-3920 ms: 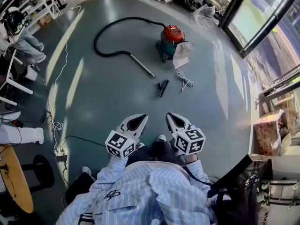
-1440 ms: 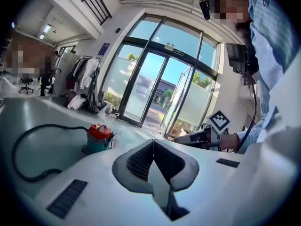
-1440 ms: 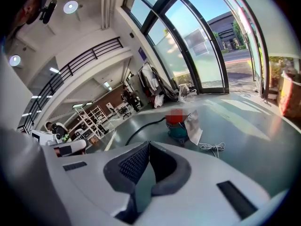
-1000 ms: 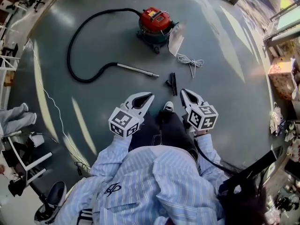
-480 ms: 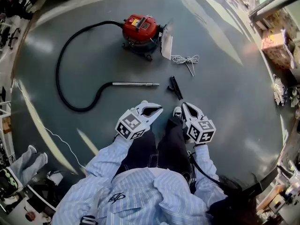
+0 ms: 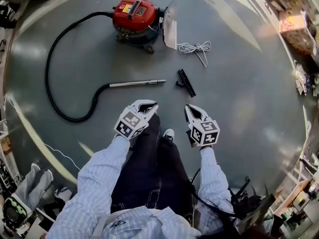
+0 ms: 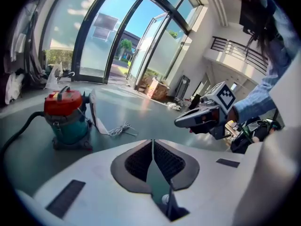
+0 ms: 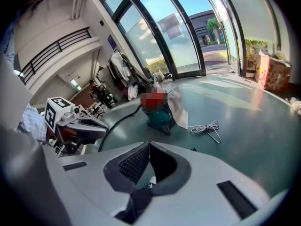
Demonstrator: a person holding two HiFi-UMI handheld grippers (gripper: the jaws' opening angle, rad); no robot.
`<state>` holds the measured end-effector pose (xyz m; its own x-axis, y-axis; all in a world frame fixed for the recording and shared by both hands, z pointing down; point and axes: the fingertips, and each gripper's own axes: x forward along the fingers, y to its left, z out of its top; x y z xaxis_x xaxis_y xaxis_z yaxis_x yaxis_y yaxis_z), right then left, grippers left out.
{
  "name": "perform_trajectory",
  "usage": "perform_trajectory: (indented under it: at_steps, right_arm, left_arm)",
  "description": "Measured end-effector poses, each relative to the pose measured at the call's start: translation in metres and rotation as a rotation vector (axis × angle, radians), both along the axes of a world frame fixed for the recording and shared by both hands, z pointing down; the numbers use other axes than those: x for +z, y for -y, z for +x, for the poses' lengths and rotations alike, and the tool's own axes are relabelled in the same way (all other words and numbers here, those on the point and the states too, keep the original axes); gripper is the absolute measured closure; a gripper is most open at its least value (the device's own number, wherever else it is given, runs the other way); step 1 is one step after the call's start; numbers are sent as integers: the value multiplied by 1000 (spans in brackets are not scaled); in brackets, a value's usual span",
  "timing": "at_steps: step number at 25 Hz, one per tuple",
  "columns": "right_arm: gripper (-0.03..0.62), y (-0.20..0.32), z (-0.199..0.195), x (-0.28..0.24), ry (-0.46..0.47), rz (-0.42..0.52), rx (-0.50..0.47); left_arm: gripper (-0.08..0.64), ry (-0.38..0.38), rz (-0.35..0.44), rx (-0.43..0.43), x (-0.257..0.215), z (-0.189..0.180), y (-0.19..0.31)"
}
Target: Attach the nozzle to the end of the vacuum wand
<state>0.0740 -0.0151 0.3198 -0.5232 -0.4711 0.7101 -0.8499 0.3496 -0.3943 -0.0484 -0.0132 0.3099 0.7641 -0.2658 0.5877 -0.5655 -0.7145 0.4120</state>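
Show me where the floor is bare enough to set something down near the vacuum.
Widest bare floor lies right of the nozzle and coiled cord. Another patch sits inside the hose loop, bordered by the vacuum and wand. Crowded: the gap between wand tip, nozzle and cord.

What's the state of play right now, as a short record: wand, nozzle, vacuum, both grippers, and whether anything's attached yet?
wand: lying on the floor, free end pointing at the nozzle
nozzle: on the floor just past the wand's free end, apart from it
vacuum: red canister, upright, beyond both
hose: black, looped from vacuum to wand
cord: white, bundled beside the vacuum
left gripper: shut, empty, near the wand
right gripper: shut, empty, near the nozzle
attached: no, nothing picked up
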Motion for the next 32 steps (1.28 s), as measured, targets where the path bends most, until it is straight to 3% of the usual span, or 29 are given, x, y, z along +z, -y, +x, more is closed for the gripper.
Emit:
perform_trajectory:
  at_steps: [5,11,15,17,20,24,32]
  right_arm:
    - [586,-10,22,89,-39,-22,-40]
    - [584,-17,70,213,-73,-32,4]
    - [575,-6,98,310,-99,-48,45]
    - [453,2,104,359,-111,-68,35]
    - [431,26,108,421,-152,-34,-21]
    - [359,51,113,487,-241,21,-153]
    - [334,69,125,559,-401,34,-288]
  left_arm:
    - [552,56,36,-17,107,-10,-1]
    - [523,103,50,-101,242,-32,2]
    - [493,158,92,-50,330,-39,27]
    - [451,164,101,-29,373,-39,42]
    - [443,201,132,23,438,-42,57]
    - [443,312,207,115,516,-48,65]
    - [443,423,293,275,585,-41,73]
